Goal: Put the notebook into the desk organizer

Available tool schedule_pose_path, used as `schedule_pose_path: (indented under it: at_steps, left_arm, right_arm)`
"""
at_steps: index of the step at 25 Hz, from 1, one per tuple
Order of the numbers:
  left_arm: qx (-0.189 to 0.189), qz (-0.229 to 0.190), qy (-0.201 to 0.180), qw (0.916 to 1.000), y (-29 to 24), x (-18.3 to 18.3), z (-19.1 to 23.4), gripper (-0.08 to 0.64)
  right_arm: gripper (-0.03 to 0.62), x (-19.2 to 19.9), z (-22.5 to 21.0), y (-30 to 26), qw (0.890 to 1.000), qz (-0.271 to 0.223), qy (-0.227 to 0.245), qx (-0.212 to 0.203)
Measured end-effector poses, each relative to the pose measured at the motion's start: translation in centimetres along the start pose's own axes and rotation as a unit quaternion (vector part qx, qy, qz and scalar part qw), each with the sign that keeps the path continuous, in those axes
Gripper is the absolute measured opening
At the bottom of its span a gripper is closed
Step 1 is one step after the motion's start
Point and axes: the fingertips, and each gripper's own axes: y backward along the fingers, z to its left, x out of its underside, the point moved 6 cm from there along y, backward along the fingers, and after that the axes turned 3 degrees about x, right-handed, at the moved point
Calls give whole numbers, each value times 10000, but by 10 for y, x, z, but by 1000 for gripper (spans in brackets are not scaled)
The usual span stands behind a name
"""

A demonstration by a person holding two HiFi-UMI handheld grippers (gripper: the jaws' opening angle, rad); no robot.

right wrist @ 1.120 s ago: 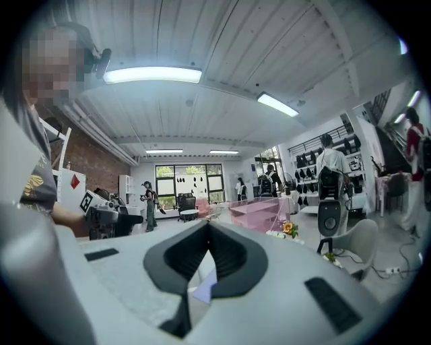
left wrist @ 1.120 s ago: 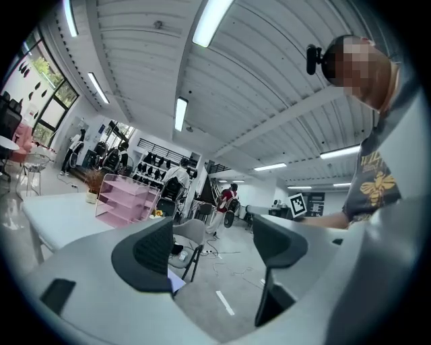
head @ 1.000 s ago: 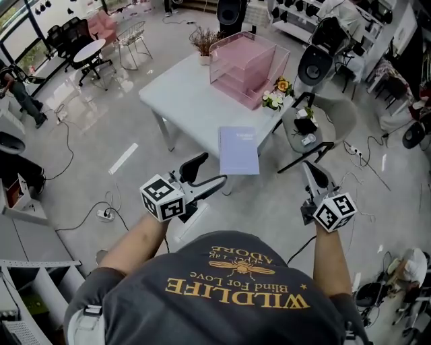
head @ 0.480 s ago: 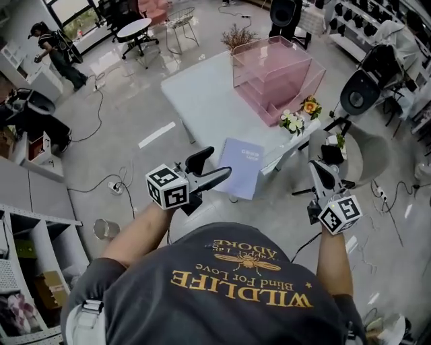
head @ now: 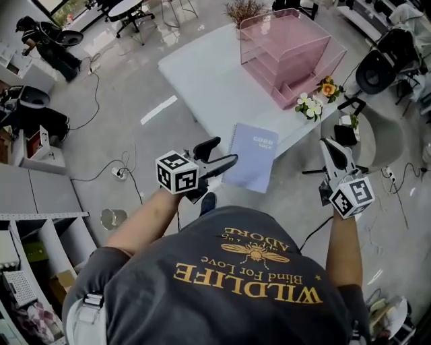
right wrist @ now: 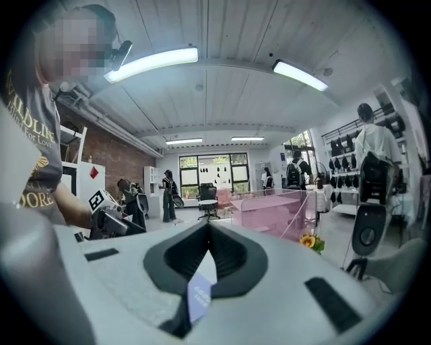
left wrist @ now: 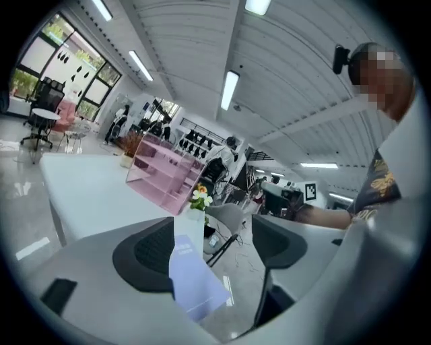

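A lavender notebook (head: pixel 252 156) lies flat at the white table's (head: pixel 202 74) near edge and partly overhangs it. The pink clear desk organizer (head: pixel 289 48) stands at the table's far right. My left gripper (head: pixel 225 149) is open, its fingers just left of the notebook's near corner, in the air off the table. In the left gripper view the notebook (left wrist: pixel 192 273) shows between the wide-apart jaws of the left gripper (left wrist: pixel 215 236), with the organizer (left wrist: pixel 165 175) beyond. My right gripper (head: pixel 330 144) hangs right of the table, shut and holding nothing. Through the right gripper's (right wrist: pixel 209 232) narrow slit I see a sliver of the notebook (right wrist: pixel 199 295).
Small flower pots (head: pixel 311 106) stand on the table's right corner beside the organizer. A dried plant (head: pixel 246 10) stands at the far edge. A round grey chair (head: pixel 377 138) and a black speaker (head: pixel 375 69) are to the right. Cables (head: pixel 128 172) run over the floor at left.
The table and notebook have come closer in the head view. My left gripper, still open, now sits right beside the notebook's left edge. The right gripper has stayed shut at the right.
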Motion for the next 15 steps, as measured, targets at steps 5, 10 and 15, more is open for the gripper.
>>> schedule_pose_path:
  at_steps: [5, 10, 15]
  left_arm:
    - [27, 979, 806, 9919, -11, 50, 60, 344]
    - [-268, 1748, 1759, 9684, -27, 118, 97, 344]
    - [-478, 2115, 2565, 9419, -41, 164, 113, 342]
  right_arm:
    - [0, 9, 8, -21, 9993, 232, -66, 289]
    - [0, 33, 4, -30, 9979, 517, -263, 298]
    - [0, 60, 1, -28, 9962, 714, -445, 245]
